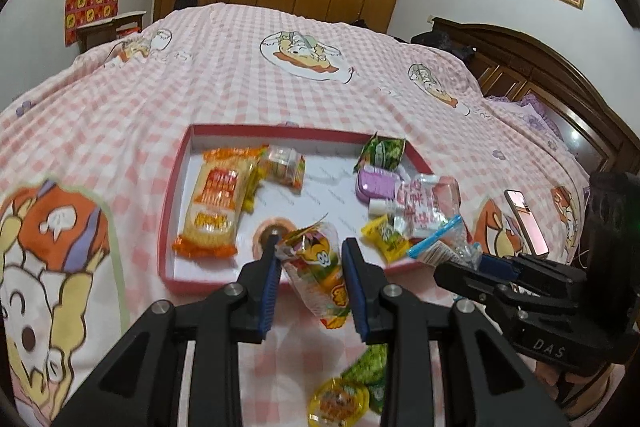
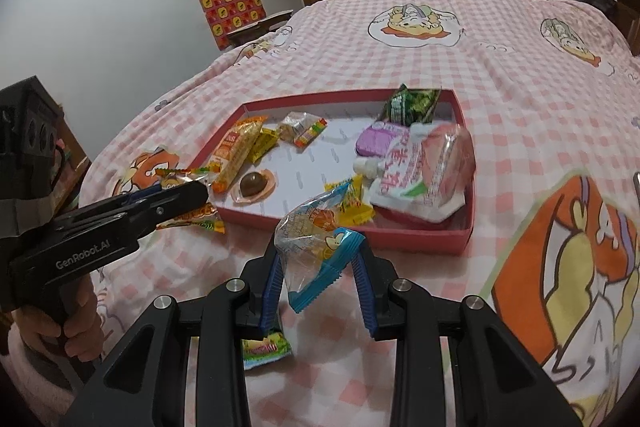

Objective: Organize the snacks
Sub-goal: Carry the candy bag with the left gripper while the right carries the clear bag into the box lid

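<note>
A shallow red box [image 1: 172, 203] [image 2: 424, 239] lies on the bed and holds several snacks. My left gripper [image 1: 310, 251] is shut on a clear orange-and-yellow cartoon snack packet [image 1: 318, 267] just above the box's near edge; the packet also shows in the right wrist view [image 2: 192, 219]. My right gripper [image 2: 318, 251] is shut on a clear blue-edged snack packet [image 2: 316, 251] in front of the box; that packet also shows in the left wrist view [image 1: 436, 247].
In the box: a long orange cracker pack [image 1: 214, 203], a chocolate cup [image 2: 254, 185], a purple case [image 1: 376, 183], green packets [image 1: 384, 151], a pink-white bag [image 2: 424, 167]. A yellow jelly cup [image 1: 338, 403], green packets [image 2: 266, 347] and a phone [image 1: 526, 221] lie on the bed.
</note>
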`<state>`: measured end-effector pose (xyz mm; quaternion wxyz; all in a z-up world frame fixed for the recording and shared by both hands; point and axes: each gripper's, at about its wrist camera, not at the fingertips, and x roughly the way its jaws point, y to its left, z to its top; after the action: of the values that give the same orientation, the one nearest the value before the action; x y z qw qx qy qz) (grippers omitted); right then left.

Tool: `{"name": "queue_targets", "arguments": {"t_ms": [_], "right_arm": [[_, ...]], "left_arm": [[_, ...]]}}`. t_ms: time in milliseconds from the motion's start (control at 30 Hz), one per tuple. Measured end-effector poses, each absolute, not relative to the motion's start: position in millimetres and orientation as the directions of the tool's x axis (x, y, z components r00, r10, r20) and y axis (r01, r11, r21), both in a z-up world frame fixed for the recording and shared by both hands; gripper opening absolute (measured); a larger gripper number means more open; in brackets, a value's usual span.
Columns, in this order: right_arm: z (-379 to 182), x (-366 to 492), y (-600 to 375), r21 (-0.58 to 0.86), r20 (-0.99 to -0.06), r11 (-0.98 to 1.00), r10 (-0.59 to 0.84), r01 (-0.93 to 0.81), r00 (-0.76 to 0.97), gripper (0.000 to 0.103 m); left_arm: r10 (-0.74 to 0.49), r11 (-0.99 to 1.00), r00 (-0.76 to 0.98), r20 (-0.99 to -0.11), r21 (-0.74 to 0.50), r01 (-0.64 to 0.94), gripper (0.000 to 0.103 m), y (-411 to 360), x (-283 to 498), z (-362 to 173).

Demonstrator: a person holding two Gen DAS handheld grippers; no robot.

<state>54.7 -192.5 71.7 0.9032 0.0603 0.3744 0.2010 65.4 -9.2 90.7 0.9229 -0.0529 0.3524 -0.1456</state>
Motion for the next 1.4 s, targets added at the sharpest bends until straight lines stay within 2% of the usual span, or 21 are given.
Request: {"name": "queue_targets", "arguments": {"t_ms": [567, 1033, 1400], "right_arm": [[83.9, 119.2, -187.1, 0.258, -0.662, 0.913, 0.406, -0.316, 0.63, 0.034], [73.3, 170.8, -173.0, 0.253, -0.681, 0.921, 0.388, -0.297, 0.621, 0.034], [65.1, 196.4, -155.6, 0.2, -0.681, 0.932, 0.354, -0.302, 0.641, 0.034]], "left_arm": [[-0.288, 0.958, 0.686, -0.669, -0.195, 0.212, 0.031, -18.1, 130.5, 73.1], [-0.25, 0.968, 0.671, -0.698, -0.199, 0.153, 0.032, -11.7, 158.5, 52.2], [-0.265, 0.962, 0.677, -0.686, -0.232, 0.141, 0.032, -6.6, 162.1, 46.3]]}}
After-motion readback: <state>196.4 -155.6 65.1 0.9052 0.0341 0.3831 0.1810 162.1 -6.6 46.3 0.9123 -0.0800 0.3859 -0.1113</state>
